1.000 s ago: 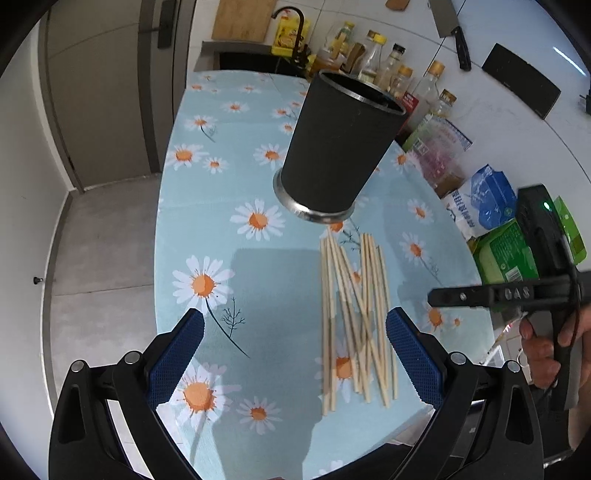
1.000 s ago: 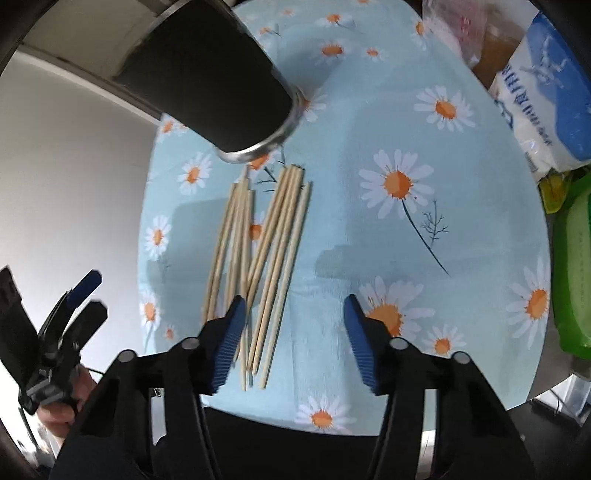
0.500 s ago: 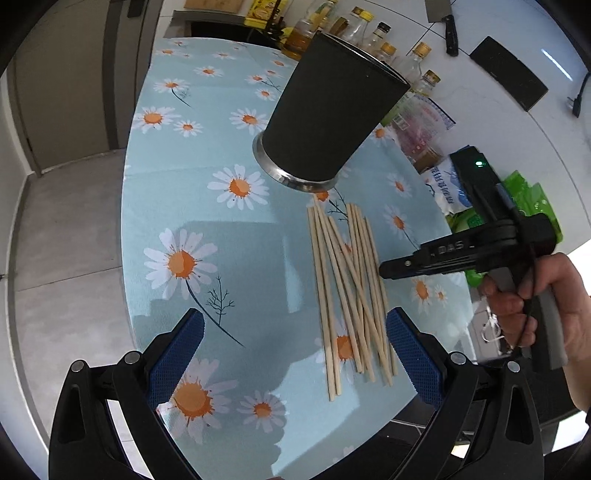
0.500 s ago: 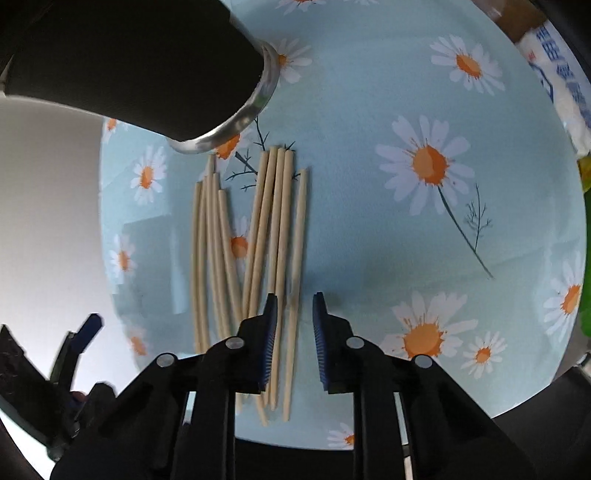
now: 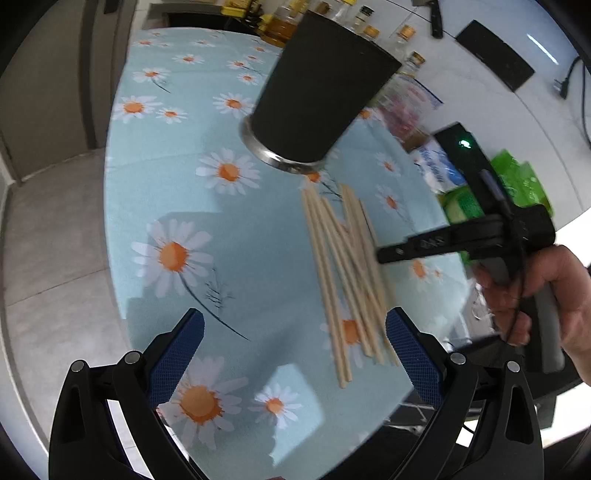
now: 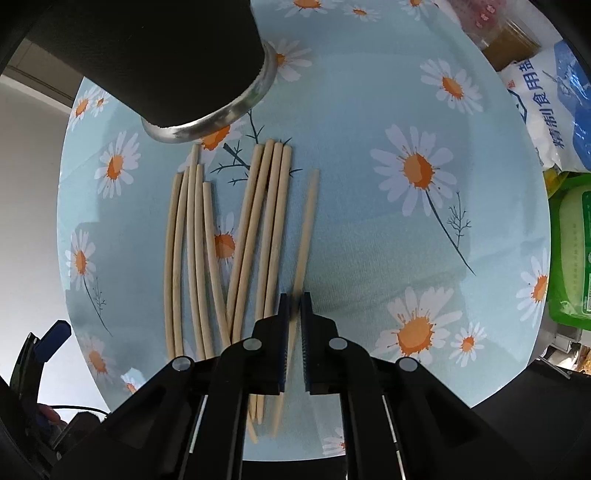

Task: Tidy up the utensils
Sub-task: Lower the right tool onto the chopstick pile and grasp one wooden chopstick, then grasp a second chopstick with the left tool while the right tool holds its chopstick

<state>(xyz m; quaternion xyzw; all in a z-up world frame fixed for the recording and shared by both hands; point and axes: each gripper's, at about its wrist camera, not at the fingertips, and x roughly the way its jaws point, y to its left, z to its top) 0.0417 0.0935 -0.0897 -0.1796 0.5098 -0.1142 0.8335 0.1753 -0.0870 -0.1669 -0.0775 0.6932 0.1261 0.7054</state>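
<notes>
Nearest you, the right gripper (image 6: 293, 314) points straight down over the worktop (image 6: 369, 229), its jaws clenched on the near part of a single chopstick (image 6: 306, 236), the rightmost one, lying a little apart from the rest. Just to its left lies the remaining pile of chopsticks (image 6: 229, 240), flat on the daisy-print cloth, roughly parallel with a few crossing, far ends toward the holder. Your left gripper (image 5: 293, 354) hangs released and empty, jaws wide, above the near edge of the worktop and beside the pile, touching nothing. Beyond the chopsticks, just past their far tips, stands the dark cylindrical holder (image 5: 321, 96) with a metal base ring, upright; from these views its inside is hidden, so you cannot tell if anything is already in it. Farther off, at the worktop's right edge, sit a white-and-blue bag (image 6: 546, 96) and green packets (image 6: 570, 251); bottles (image 5: 406, 33) line the back. Step in hand, by judgement: the pick of one chopstick, grip made, lift not yet begun. Next move likely calls for raising it clear of its neighbours, tipping it upright, and lowering it into the holder's mouth without knocking the holder.
</notes>
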